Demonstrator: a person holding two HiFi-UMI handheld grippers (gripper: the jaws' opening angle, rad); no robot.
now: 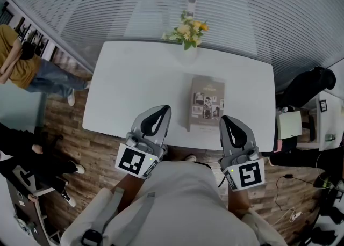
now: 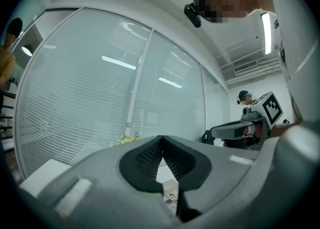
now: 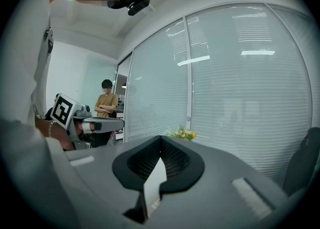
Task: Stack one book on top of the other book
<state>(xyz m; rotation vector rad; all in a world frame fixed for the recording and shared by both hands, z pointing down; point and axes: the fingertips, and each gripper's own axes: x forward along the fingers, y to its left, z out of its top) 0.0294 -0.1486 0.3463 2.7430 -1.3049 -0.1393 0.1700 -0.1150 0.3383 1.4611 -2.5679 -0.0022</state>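
Note:
A brown-grey book (image 1: pixel 207 102) with small photos on its cover lies flat on the white table (image 1: pixel 134 89), right of centre; its left side looks thick, and I cannot tell whether a second book lies under it. My left gripper (image 1: pixel 160 110) hangs over the table's front edge, left of the book, shut and empty. My right gripper (image 1: pixel 227 121) is at the front edge by the book's near right corner, also shut and empty. In the left gripper view the jaws (image 2: pixel 161 141) meet, with a strip of the book's cover (image 2: pixel 170 198) below them. The right gripper view shows its jaws (image 3: pixel 161 141) together too.
A small bunch of yellow flowers (image 1: pixel 188 31) stands at the table's far edge, before a glass wall with blinds (image 1: pixel 242 8). A person in a yellow shirt (image 1: pixel 16 57) stands far left. A dark chair (image 1: pixel 312 86) and a side table (image 1: pixel 290 124) are at the right.

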